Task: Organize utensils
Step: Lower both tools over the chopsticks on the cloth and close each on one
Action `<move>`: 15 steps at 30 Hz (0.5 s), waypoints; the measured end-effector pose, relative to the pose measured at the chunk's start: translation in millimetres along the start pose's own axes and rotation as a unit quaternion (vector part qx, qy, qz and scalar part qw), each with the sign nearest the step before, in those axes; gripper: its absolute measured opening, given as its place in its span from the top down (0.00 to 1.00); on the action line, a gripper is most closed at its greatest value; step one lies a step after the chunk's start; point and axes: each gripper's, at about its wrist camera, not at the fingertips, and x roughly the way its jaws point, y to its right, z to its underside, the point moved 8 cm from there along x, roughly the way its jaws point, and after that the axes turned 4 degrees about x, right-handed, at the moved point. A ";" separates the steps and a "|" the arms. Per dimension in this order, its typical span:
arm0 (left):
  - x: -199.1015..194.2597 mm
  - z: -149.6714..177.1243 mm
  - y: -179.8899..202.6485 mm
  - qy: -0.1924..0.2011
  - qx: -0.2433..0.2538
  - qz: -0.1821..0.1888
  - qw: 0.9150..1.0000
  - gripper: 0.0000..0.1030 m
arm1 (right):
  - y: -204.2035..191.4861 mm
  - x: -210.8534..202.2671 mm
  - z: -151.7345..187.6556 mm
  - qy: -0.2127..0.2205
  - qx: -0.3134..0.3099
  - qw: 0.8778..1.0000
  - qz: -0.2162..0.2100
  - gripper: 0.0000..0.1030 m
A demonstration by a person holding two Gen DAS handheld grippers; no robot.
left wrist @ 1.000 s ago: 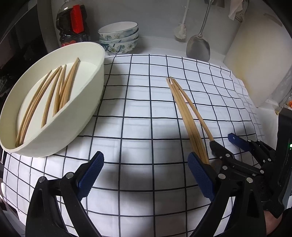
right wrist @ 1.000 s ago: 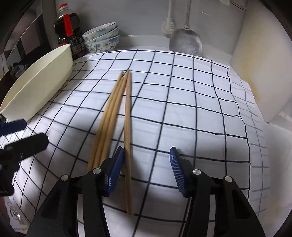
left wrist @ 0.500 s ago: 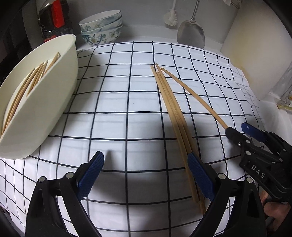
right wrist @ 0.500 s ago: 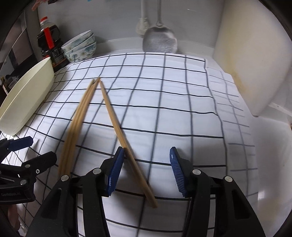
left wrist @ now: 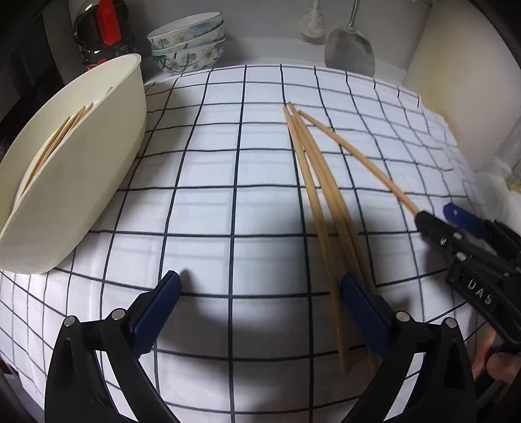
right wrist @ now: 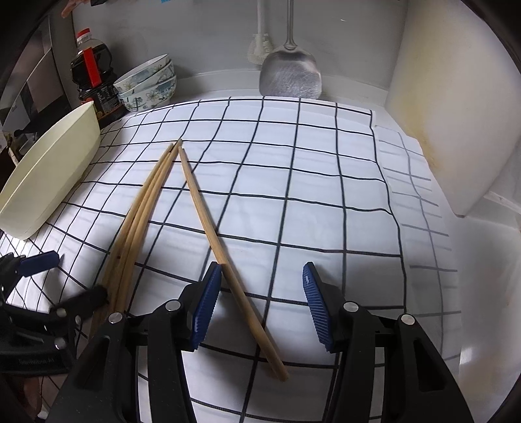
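**Chopsticks splayed mid-cloth**

One chopstick [right wrist: 224, 257] runs between the wide-open right gripper [right wrist: 259, 306], brushing its left pad. Three chopsticks [left wrist: 320, 208] lie beside the open, empty left gripper [left wrist: 260, 309]. The cream tray [left wrist: 97, 162] sits at the checked cloth's [left wrist: 208, 201] left edge.

- The cream tub's [left wrist: 81, 182] wall hides most of the chopsticks inside [left wrist: 62, 136].
- The soy bottle [left wrist: 101, 29] is cut off at the top edge.

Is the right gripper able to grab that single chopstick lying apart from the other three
Probably yes. The right gripper is open with the single chopstick already lying between its fingers on the cloth, and nothing covers it.
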 end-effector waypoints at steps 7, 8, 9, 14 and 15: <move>6.7 -14.4 -0.8 0.006 -0.003 0.002 1.000 0.07 | -7.9 7.2 -8.0 -0.002 -0.021 1.000 -0.004 0.51; 8.2 -17.1 -1.6 0.008 -0.004 0.001 1.000 0.07 | -9.9 9.0 -10.0 -0.004 -0.028 1.000 -0.004 0.51; 9.0 -19.2 -1.8 0.010 -0.004 0.001 1.000 0.08 | -11.3 10.5 -11.5 -0.005 -0.033 0.999 -0.004 0.51; 12.8 -28.9 1.1 0.010 0.006 0.007 1.000 0.13 | -16.9 17.3 -20.4 -0.003 -0.051 0.999 -0.016 0.51; 13.6 -30.9 1.1 0.010 0.008 0.008 1.000 0.15 | -18.1 19.4 -23.2 -0.003 -0.055 0.998 -0.019 0.51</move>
